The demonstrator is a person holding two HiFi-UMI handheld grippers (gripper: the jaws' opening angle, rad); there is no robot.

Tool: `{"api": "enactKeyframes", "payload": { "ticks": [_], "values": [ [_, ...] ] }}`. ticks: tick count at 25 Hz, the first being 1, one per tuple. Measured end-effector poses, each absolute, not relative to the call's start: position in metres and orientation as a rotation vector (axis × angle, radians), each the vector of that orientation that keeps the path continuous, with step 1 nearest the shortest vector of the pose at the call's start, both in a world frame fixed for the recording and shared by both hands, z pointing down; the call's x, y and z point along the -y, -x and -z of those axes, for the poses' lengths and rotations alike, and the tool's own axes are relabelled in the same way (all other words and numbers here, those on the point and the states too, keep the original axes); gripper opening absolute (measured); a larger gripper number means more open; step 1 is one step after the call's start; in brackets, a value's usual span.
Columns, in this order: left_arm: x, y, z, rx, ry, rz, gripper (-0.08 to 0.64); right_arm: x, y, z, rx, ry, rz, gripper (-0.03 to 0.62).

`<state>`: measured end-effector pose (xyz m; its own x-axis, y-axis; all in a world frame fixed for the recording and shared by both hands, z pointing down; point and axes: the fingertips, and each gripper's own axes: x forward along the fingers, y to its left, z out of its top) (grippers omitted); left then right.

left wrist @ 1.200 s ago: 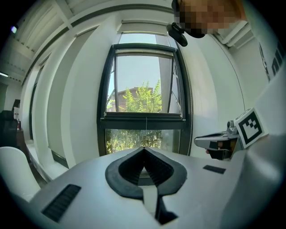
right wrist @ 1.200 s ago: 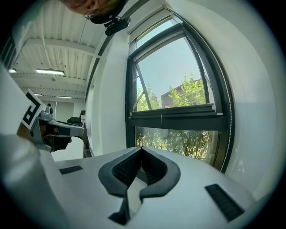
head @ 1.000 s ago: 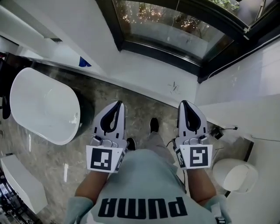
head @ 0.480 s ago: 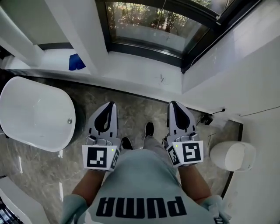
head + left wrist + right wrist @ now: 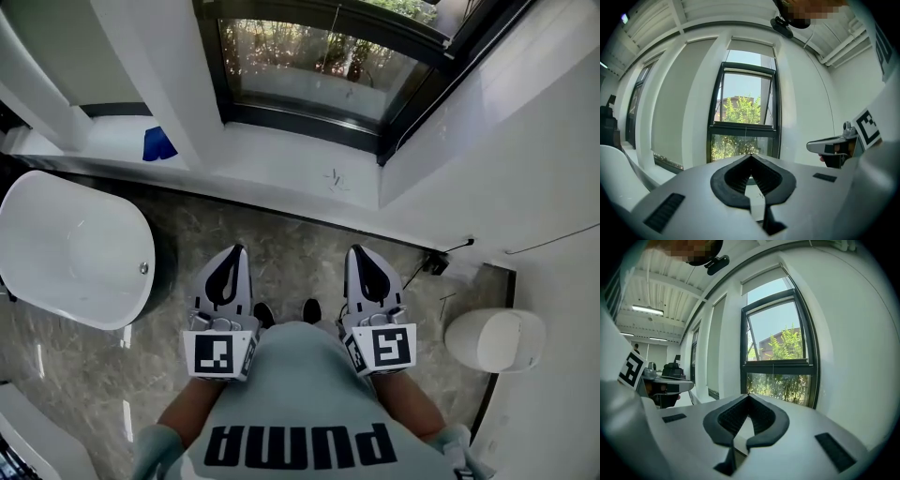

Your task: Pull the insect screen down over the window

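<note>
Head view: left gripper (image 5: 235,250) and right gripper (image 5: 357,250), jaws closed together and empty, are held well short of the window (image 5: 309,66). Left gripper view: the insect screen (image 5: 752,45) is seemingly rolled up at the window's top. Right gripper view: the light, flimsy mesh is best drawn by its thin cord (image 5: 772,369).

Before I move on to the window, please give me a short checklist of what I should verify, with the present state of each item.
1. Left gripper empty, jaws together: ok.
2. Right gripper empty, jaws together: ok.
3. Window covered: not ok, the glass is bare and trees show through.
4. Thin cord in front of the glass is the pull: cannot tell.
5. Floor between the feet and the window wall free of obstacles: ok.
6. Bathtub apart from the left gripper: ok.
</note>
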<state>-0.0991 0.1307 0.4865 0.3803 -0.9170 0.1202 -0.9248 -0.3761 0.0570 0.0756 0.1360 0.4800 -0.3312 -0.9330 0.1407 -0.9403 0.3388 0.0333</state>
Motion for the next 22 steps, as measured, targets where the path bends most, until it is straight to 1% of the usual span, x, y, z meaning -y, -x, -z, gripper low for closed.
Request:
{"api": "enactKeyframes", "payload": {
  "ticks": [4, 9, 15, 22],
  "values": [
    [-0.132, 0.075, -0.503, 1.681, -2.497, -0.127, 0.012, -0.141, -0.1, -0.493, 2.434, -1.74, -0.103, 0.006],
    [-0.13, 0.063, -0.517, 1.7, -2.465, -0.152, 0.012, -0.144, -0.115, -0.512, 2.422, -1.731, -0.127, 0.006],
    [-0.129, 0.061, -0.526, 1.73, -2.425, -0.154, 0.012, -0.144, -0.121, -0.536, 2.411, -1.724, -0.18, 0.006],
    [-0.131, 0.055, -0.546, 1.706, -2.417, -0.194, 0.012, -0.144, -0.115, -0.538, 2.422, -1.714, -0.188, 0.005]
  ]
}}
